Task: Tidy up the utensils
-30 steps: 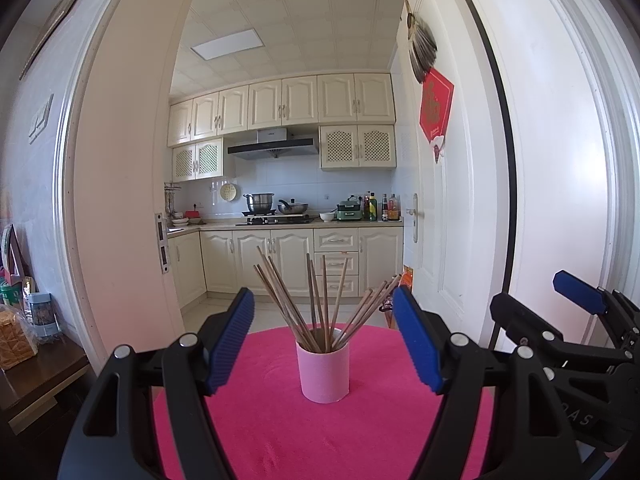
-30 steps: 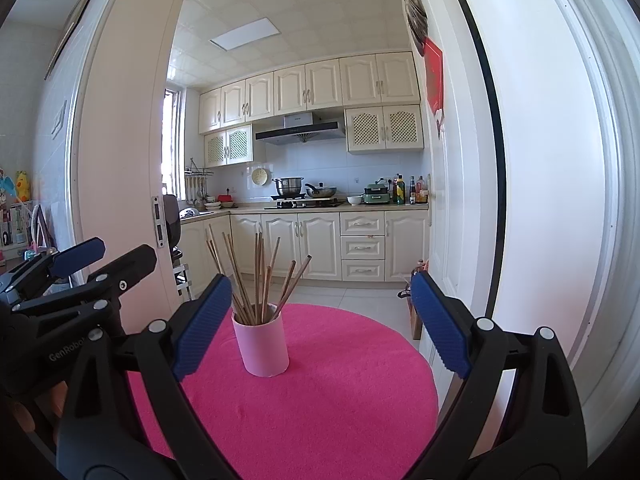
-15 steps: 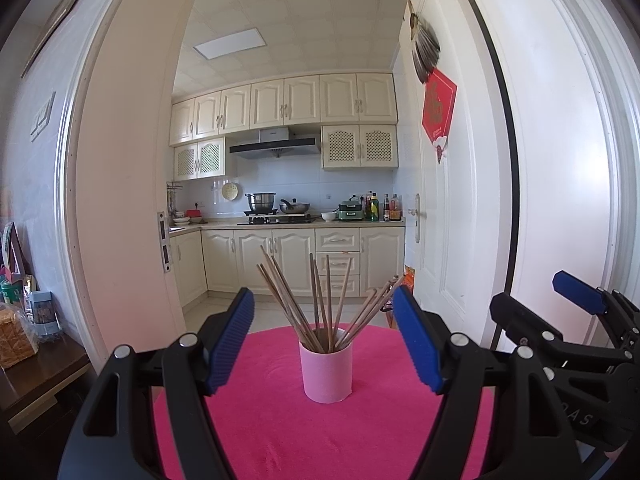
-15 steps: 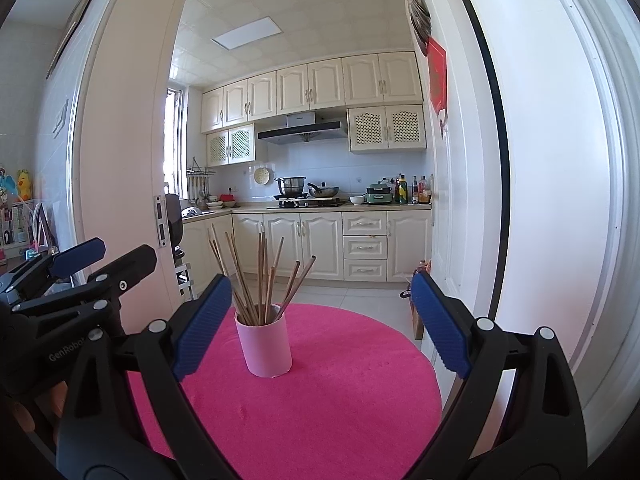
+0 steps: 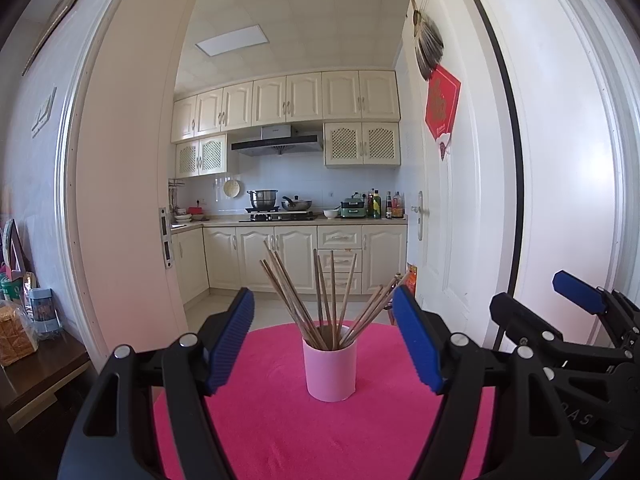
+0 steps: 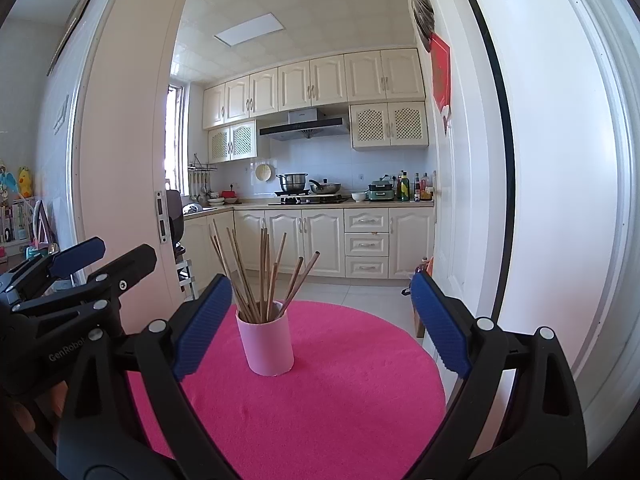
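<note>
My left claw (image 5: 323, 334) is spread wide and holds nothing; its blue pads frame a pale pink cup (image 5: 329, 368) standing upright at 12 o'clock on the round desk (image 5: 280, 432), which is covered in bright pink cloth. A loose bunch of wooden chopsticks (image 5: 320, 292) fans out of the cup, leaning toward 11, 12 and 1 o'clock. My right claw (image 6: 322, 322) is also spread and empty; from its camera the cup sits toward 11 o'clock, just beside the left pad. Beyond the desk, an open doorway shows cream kitchen cabinets (image 5: 288, 96) and a stove with pots (image 5: 276, 204).
</note>
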`<state>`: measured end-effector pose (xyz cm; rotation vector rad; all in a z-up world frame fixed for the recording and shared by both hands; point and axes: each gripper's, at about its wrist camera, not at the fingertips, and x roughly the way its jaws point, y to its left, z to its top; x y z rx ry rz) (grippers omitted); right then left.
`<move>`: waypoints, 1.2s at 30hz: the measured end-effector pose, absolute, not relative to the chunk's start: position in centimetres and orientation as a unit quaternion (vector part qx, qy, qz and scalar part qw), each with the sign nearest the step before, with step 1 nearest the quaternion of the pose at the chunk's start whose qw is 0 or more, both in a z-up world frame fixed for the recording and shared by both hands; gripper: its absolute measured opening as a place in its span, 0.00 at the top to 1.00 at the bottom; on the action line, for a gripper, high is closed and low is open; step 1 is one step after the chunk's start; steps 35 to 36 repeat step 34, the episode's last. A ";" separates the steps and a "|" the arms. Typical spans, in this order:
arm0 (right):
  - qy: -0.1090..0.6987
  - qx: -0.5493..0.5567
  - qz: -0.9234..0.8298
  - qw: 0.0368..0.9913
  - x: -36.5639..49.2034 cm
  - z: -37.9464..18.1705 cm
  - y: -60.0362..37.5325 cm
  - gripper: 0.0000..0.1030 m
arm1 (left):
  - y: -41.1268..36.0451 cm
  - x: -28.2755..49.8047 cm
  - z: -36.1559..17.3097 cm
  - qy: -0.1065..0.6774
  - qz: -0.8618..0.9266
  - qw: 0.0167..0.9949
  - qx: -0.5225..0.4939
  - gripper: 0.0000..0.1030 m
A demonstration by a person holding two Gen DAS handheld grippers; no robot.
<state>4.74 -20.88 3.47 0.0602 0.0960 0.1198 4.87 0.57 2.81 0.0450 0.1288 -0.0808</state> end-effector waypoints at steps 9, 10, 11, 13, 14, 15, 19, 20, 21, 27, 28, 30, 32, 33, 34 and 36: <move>0.053 0.030 0.065 0.996 5.7 3.4 -21.0 0.13 | 0.9 5.8 2.7 0.069 -0.037 0.997 0.022 0.31; 0.053 0.030 0.066 0.996 5.8 3.4 -21.0 0.13 | 0.9 5.8 2.7 0.069 -0.036 0.997 0.022 0.31; 0.053 0.030 0.067 0.996 5.9 3.4 -21.0 0.13 | 1.0 6.0 2.7 0.068 -0.036 0.997 0.022 0.31; 0.054 0.030 0.068 0.996 6.2 3.5 -21.0 0.13 | 1.0 6.0 2.7 0.068 -0.035 0.997 0.023 0.31; 0.053 0.030 0.068 0.996 6.3 3.5 -20.9 0.13 | 1.0 6.1 2.7 0.068 -0.035 0.997 0.023 0.31; 0.053 0.029 0.069 0.996 6.5 3.5 -20.9 0.13 | 1.0 6.2 2.7 0.068 -0.034 0.997 0.023 0.31; 0.056 0.029 0.072 0.995 7.2 3.3 -20.8 0.13 | 0.9 6.8 2.4 0.070 -0.032 0.997 0.023 0.31; 0.058 0.029 0.072 0.995 7.4 3.2 -20.8 0.13 | 0.9 6.9 2.3 0.070 -0.030 0.997 0.023 0.31; 0.060 0.029 0.073 0.995 7.6 3.1 -20.8 0.13 | 1.0 7.0 2.2 0.071 -0.029 0.997 0.024 0.31; 0.075 0.029 0.080 0.994 9.3 2.3 -20.5 0.13 | 1.1 8.6 1.5 0.088 -0.025 0.996 0.022 0.31; 0.078 0.028 0.081 0.993 9.6 2.2 -20.4 0.13 | 1.1 8.9 1.3 0.094 -0.025 0.995 0.020 0.31; 0.087 0.026 0.084 0.992 10.4 1.8 -20.3 0.13 | 1.4 9.7 0.8 0.106 -0.025 0.994 0.014 0.31; 0.099 0.025 0.089 0.991 11.3 1.2 -20.1 0.13 | 1.6 10.6 0.1 0.119 -0.024 0.993 0.010 0.31; 0.107 0.024 0.092 0.990 11.9 0.8 -20.0 0.13 | 1.7 11.1 -0.3 0.127 -0.024 0.992 0.009 0.31; 0.117 0.026 0.097 0.988 12.4 0.4 -19.9 0.13 | 1.8 11.8 -0.8 0.139 -0.023 0.990 0.009 0.31; 0.117 0.026 0.097 0.988 12.4 0.4 -19.9 0.13 | 1.8 11.8 -0.8 0.139 -0.023 0.990 0.009 0.31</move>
